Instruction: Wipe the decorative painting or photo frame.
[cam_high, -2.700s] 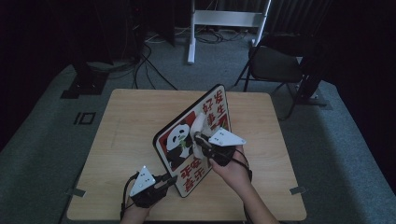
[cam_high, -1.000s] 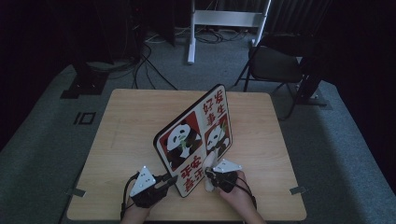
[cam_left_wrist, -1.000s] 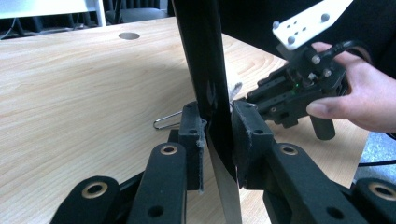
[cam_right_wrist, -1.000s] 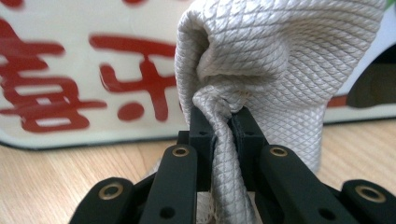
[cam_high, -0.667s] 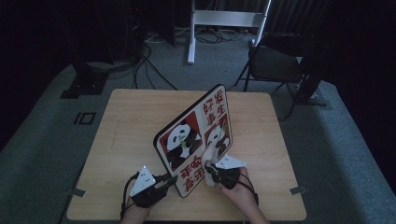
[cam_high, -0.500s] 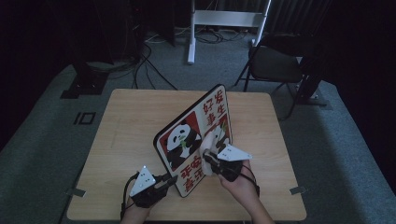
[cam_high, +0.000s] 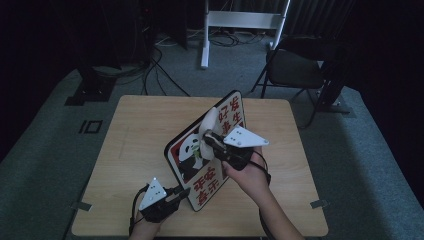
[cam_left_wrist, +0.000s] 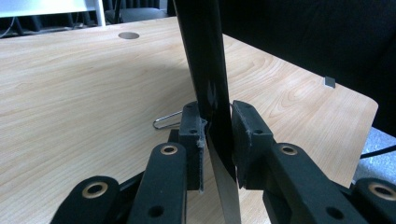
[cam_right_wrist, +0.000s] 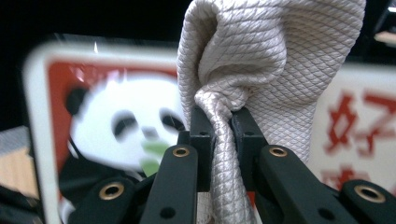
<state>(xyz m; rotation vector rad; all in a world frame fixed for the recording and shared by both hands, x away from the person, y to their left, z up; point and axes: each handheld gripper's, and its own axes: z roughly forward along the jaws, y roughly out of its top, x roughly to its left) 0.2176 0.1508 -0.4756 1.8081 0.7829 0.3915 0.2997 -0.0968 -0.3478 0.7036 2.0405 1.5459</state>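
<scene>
left tool (cam_high: 172, 194) clamped on the panda board's (cam_high: 210, 150) bottom edge, near the counter's (cam_high: 140, 130) front edge, keeping it standing for wiping. right tool (cam_high: 207, 140) pinching a white cloth (cam_high: 209, 121), pressed to the board's picture side, likely to clean it.

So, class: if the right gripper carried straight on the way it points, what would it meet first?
The panda board. The right gripper holds a cloth and faces the board's printed side, so the cloth would probably touch first; depth is unclear.
</scene>
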